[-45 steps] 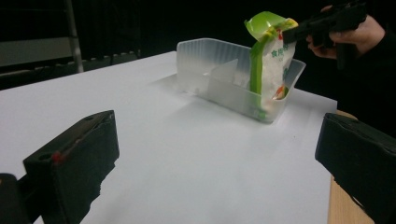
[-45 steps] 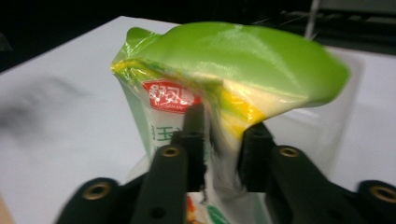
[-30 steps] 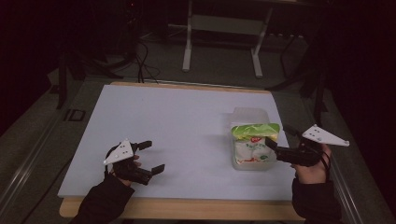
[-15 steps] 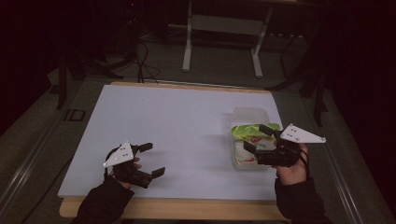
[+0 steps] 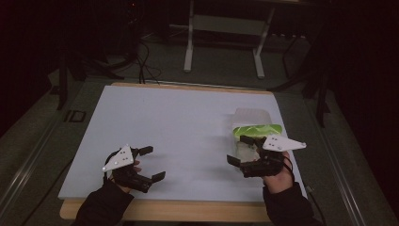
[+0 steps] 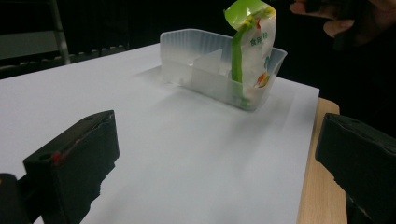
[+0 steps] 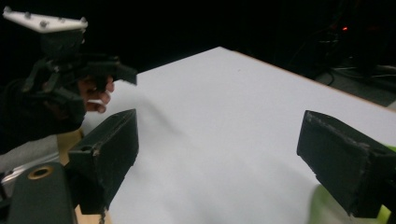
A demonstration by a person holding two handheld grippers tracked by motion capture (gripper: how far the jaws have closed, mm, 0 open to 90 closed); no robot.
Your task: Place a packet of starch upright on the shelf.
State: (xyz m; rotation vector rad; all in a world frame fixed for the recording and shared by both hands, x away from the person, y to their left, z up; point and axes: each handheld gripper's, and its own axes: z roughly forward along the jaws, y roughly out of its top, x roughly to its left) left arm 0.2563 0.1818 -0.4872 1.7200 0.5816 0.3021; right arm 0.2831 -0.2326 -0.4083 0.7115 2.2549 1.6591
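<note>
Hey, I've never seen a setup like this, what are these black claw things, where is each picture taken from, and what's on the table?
There is no robot here. A person holds a hand-operated two-jaw tool in each hand: the left gripper and the right gripper.

The high view looks down on the table from above the person's side. The other two pictures come from small cameras riding on each gripper, so its own black jaws rise from the bottom.

On the white table stands a clear plastic tray with dividers, and a green-topped snack packet stands upright in its end compartment.

Both grippers are open and hold nothing. The right one hovers by the packet; the left one is apart, near the table's front edge.
</note>
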